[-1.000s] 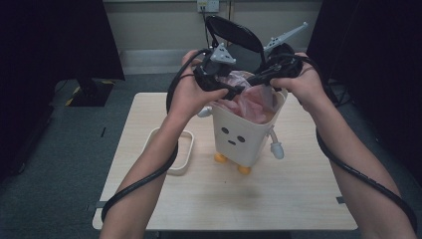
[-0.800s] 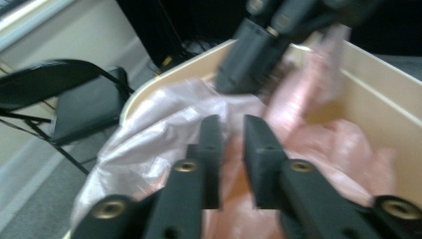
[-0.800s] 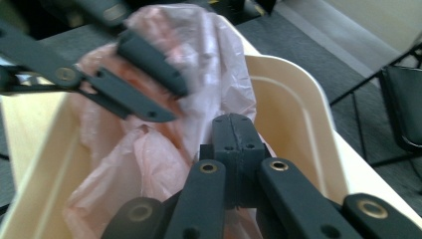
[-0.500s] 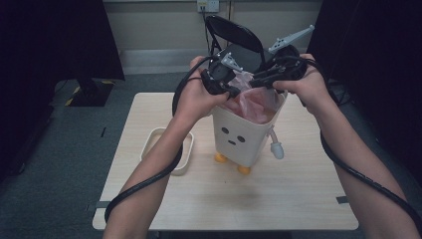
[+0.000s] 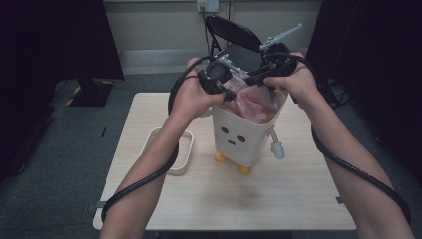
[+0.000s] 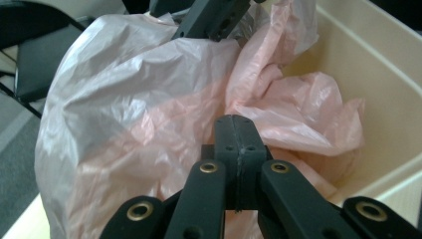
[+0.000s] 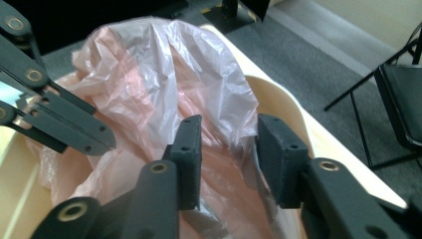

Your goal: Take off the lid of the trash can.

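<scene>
A cream bin with a small face and orange feet is seen standing near the middle of the wooden table. A thin pink plastic bag is stuffed inside the bin, and its crumpled top is puffed up above the bin's rim. The left gripper is held by a hand at the left side of the bin's top. In the left gripper view, its two black jaws are seen pressed tight together right against the pink bag, but whether a fold of the bag is pinched between them cannot be told. The right gripper is held by the other hand at the back right of the bin's top. In the right gripper view, its jaws are seen spread apart, having just been opening, and a hump of the bag is seen standing between them, with the pads not squeezing it. A white loop-shaped thing is laid flat on the table to the left of the bin. A black chair is seen on the floor behind the bin.
</scene>
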